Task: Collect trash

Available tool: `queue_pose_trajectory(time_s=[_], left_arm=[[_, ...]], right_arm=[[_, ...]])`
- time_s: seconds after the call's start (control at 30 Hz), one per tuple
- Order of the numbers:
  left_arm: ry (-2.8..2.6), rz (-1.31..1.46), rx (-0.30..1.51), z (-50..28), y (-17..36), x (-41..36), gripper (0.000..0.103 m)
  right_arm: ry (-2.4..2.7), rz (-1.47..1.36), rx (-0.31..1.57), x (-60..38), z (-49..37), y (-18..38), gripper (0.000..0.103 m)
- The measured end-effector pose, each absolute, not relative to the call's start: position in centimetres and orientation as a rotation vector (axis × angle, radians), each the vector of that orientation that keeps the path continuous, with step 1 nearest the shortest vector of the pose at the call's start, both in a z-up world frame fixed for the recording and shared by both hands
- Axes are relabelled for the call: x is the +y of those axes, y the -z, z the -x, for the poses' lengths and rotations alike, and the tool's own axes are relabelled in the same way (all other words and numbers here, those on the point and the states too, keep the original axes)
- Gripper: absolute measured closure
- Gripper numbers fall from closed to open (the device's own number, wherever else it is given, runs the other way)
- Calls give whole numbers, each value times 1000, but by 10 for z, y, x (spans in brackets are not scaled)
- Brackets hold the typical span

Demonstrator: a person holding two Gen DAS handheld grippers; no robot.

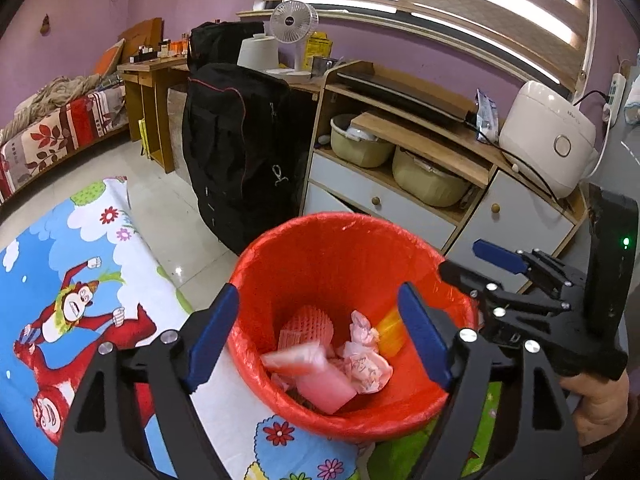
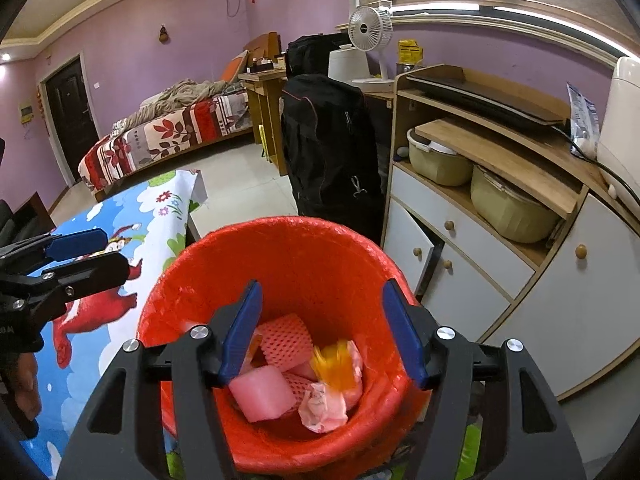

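A red bin lined with a red bag [image 1: 344, 256] [image 2: 280, 256] stands at the edge of a cartoon-print table. Inside lie pink foam netting [image 1: 306, 322] [image 2: 286, 344], a pink block [image 1: 326, 390] [image 2: 260, 394], crumpled paper [image 1: 366, 364] [image 2: 322, 404] and a blurred yellow item [image 1: 390, 330] [image 2: 336, 368]. My left gripper [image 1: 320, 342] is open and empty over the bin. My right gripper [image 2: 324, 336] is open and empty over the bin. In the left wrist view the right gripper [image 1: 480, 264] shows at the right. In the right wrist view the left gripper [image 2: 86, 254] shows at the left.
The cartoon tablecloth [image 1: 60, 280] [image 2: 100, 280] covers the table left of the bin. A black suitcase [image 1: 240, 152] [image 2: 332, 144] stands behind it. A wooden cabinet [image 1: 420, 184] [image 2: 500, 216] with pots and a rice cooker [image 1: 548, 136] is at right. A bed [image 2: 168, 136] is far left.
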State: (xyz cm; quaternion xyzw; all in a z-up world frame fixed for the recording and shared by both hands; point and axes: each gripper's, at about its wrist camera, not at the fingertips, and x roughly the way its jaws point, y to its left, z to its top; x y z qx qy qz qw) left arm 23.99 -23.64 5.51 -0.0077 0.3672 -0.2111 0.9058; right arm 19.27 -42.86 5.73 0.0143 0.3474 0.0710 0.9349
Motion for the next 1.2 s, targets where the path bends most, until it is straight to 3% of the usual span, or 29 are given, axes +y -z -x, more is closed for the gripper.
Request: queue_pose_trajectory(time_s=[0.33,0.57,1.2], left_arm=[[436,56,791,-202,-45,-214,5],[430,67,808,-188,-44,-210,5],[437,25,805,-186,-44,-218,5]], right_arm=[[-126,-20,712,-444,-155,-55,25],[-161,-24,716,-440,-138,-57,18],[-196,-16,717,-427,-139,-59,18]])
